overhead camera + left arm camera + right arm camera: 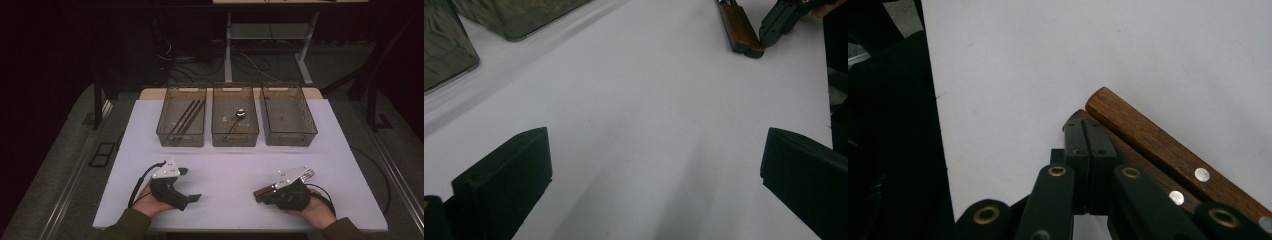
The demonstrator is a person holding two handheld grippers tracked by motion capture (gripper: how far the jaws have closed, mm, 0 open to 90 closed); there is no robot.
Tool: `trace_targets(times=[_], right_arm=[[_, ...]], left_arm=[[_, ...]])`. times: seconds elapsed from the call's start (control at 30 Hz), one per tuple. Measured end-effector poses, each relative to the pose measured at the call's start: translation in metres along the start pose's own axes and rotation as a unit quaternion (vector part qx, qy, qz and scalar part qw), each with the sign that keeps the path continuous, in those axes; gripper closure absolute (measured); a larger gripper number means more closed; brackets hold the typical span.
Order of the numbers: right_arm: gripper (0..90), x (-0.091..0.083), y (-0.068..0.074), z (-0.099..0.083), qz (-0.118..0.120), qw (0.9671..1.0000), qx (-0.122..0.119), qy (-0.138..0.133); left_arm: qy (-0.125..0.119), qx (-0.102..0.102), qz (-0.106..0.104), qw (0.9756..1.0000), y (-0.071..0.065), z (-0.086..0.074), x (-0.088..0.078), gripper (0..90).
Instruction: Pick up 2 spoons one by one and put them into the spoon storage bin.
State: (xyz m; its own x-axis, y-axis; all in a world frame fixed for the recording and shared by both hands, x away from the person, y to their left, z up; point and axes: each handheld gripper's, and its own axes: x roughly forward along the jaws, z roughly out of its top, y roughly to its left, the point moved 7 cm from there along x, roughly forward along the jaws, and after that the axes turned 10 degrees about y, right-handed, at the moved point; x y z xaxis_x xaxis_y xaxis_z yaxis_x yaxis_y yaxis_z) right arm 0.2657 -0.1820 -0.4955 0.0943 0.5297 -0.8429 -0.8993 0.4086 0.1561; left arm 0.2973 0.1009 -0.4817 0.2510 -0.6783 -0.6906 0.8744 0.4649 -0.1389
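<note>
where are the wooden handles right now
In the high view the wooden handles lie on the white table, near its front right, right beside the right hand-held gripper.

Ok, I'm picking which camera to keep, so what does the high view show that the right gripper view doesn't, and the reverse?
High view: three clear bins at the back, dark sticks in the left one, and the left tool with jaws apart. Right gripper view: metal rivets up close, and the right tool with jaws shut together. Both: the wooden handles beside that tool, on the white table.
</note>
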Motion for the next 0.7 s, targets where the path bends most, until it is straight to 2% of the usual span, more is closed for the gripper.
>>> trace_targets(times=[0.5, 0.7], right_arm=[[90.0, 0.011, -0.010, 0.019, -0.014, 0.9999, -0.004, -0.008], [90.0, 0.015, -0.019, 0.028, -0.026, 0.9996, -0.001, -0.013]], left_arm=[[0.000, 0.001, 0.000, 1.0000, 0.000, 0.000, 0.000, 0.0], [0.000, 0.001, -0.001, 1.0000, 0.000, 0.000, 0.000, 0.0]])
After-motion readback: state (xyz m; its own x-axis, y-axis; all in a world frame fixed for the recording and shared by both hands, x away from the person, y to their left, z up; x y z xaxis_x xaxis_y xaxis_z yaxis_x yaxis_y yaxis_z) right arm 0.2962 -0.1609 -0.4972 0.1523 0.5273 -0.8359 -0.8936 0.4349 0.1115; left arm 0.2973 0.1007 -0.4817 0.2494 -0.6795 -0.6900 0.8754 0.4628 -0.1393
